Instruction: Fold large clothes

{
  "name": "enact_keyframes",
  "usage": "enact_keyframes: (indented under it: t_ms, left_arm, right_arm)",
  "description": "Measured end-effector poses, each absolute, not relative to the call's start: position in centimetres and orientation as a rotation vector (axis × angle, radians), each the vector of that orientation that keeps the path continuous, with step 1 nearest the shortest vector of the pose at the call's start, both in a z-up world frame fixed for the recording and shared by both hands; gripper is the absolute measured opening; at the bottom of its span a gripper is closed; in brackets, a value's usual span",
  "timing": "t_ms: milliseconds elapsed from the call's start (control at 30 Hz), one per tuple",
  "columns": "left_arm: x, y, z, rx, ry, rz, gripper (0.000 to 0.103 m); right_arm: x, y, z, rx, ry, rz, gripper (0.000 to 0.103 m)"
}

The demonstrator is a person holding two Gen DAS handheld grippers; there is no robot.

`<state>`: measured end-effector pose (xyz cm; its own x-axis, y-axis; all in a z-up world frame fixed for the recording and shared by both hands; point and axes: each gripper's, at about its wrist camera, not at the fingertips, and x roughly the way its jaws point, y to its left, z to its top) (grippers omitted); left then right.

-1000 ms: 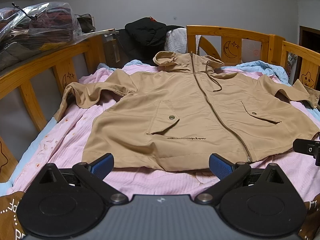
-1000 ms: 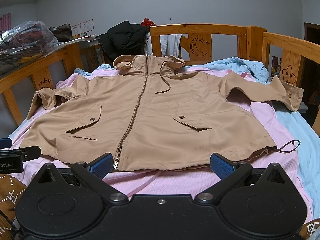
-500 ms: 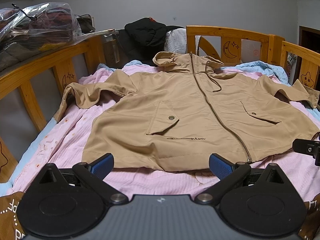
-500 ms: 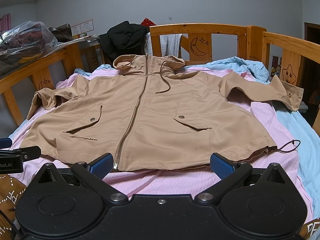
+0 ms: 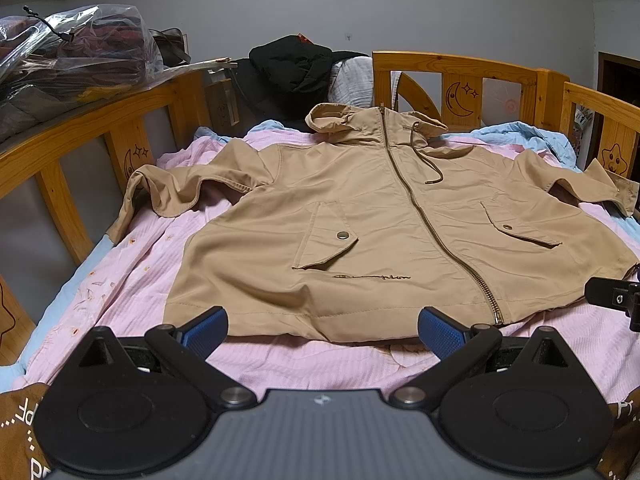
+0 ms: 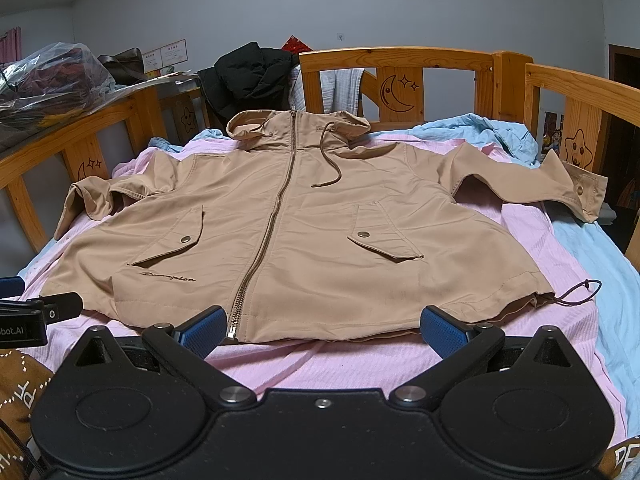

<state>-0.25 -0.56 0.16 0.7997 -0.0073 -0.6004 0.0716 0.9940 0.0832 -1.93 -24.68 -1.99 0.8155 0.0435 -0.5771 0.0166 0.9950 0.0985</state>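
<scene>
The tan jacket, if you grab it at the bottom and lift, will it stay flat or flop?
Probably flop: the tan jacket looks thin, wrinkling and draping over the pink sheet. Its sleeves would likely dangle. It seems light, though the zipper adds some weight.

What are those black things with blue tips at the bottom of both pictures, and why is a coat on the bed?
Those are two grabbers that a person holds, one in each hand. Each carries a camera looking forward, so you get two pictures. One shows the left gripper, the other the right gripper. Both are open and hold nothing. The tan jacket lies spread flat, zipped up, on a pink blanket inside a wooden bed frame, waiting to be folded.
</scene>
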Motion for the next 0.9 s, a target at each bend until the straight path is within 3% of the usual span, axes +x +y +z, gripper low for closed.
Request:
enact_keyframes:
  t_ms: [900]
  left_arm:
    - [-0.05,-0.7,-0.46,0.103,0.651,-0.043,0.103]
  right_arm:
    - [-1.88,-24.86,-1.96,0.105,0.621,0.016,0.103]
